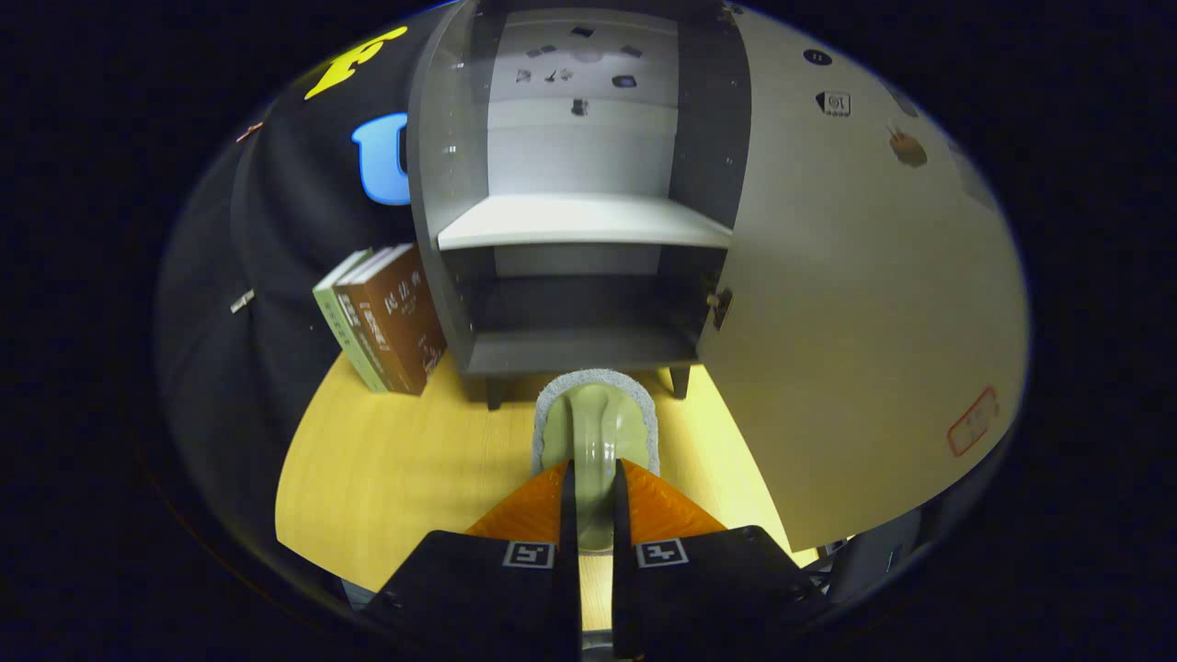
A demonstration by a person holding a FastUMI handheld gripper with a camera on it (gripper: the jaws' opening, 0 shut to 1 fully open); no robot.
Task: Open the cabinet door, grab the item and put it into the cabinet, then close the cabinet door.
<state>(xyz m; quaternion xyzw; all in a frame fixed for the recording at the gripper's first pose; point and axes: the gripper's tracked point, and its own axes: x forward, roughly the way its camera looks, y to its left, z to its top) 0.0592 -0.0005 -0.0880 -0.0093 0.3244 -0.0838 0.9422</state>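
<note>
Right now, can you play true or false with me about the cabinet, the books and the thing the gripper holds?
1. The cabinet door is open. True.
2. The gripper is empty. False: its fingers pinch the handle of a green scrub brush.
3. The books stand inside the cabinet. False: they stand on the table beside it.
4. The brush is already on the shelf. False: it is in front of the cabinet.

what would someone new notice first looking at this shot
First the pale green brush with a grey pad, its handle clamped between the fingers of the gripper. Just beyond it stands the dark cabinet, its door swung wide open on one side, with books leaning beside it on the yellow table.
</note>
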